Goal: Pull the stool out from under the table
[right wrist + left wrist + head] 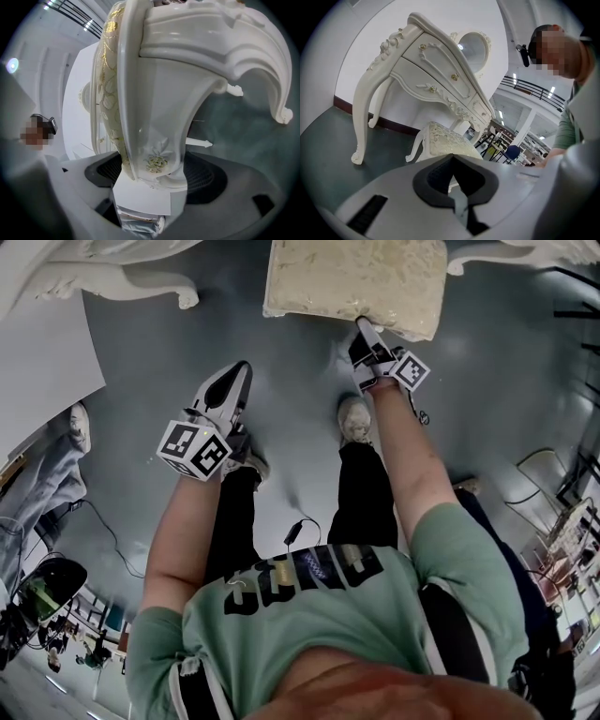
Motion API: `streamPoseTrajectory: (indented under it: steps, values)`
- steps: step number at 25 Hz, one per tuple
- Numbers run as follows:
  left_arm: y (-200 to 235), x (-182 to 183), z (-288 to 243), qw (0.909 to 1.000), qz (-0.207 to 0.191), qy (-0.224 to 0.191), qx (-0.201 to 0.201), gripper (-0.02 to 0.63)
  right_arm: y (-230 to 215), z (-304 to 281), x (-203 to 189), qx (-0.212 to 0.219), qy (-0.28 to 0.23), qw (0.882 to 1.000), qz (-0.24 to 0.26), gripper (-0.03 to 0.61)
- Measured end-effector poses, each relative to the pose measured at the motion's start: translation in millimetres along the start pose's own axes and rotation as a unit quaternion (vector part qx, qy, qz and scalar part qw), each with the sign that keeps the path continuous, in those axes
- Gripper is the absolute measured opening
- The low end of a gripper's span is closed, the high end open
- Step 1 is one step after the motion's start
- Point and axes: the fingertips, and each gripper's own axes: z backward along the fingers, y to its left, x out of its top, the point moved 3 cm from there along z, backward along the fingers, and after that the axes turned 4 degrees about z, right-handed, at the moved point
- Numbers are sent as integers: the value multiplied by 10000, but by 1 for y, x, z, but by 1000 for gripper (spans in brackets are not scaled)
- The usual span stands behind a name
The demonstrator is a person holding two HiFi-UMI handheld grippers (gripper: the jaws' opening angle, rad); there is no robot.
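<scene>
The stool point(356, 277) has a cream cushion and a carved white frame and stands on the grey floor at the top of the head view. My right gripper point(367, 334) reaches its near edge. In the right gripper view the stool's white carved rail point(154, 93) fills the gap of the right gripper point(154, 168), with both pads against it. My left gripper point(239, 371) hangs free over the floor to the left, jaws together and empty. The left gripper view shows the left gripper point(452, 161), the stool point(445, 138) and the white dressing table point(426, 70) beyond it.
A curved white table leg point(141, 282) lies at the top left, another at the top right point(487, 257). My own feet point(354, 418) stand just short of the stool. A black cable point(295, 531) trails on the floor. Another person's leg point(37, 474) is at the left.
</scene>
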Motion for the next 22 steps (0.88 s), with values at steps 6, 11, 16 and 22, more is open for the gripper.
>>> streamPoseTrajectory:
  steps: [6, 11, 16, 22]
  values:
    - [-17, -5, -12, 9998, -57, 120, -158, -2, 6, 54, -19, 18, 194, 9996, -223, 413]
    - [-30, -5, -19, 9993, -112, 239, -263, -2, 14, 104, -35, 29, 350, 9988, -327, 408]
    - [-39, -10, -26, 9988, -150, 326, -346, -2, 18, 151, -47, -33, 396, 9982, -454, 408]
    - [-47, -12, -31, 9986, -114, 342, -385, -2, 23, 153, -46, -38, 522, 9978, -396, 410]
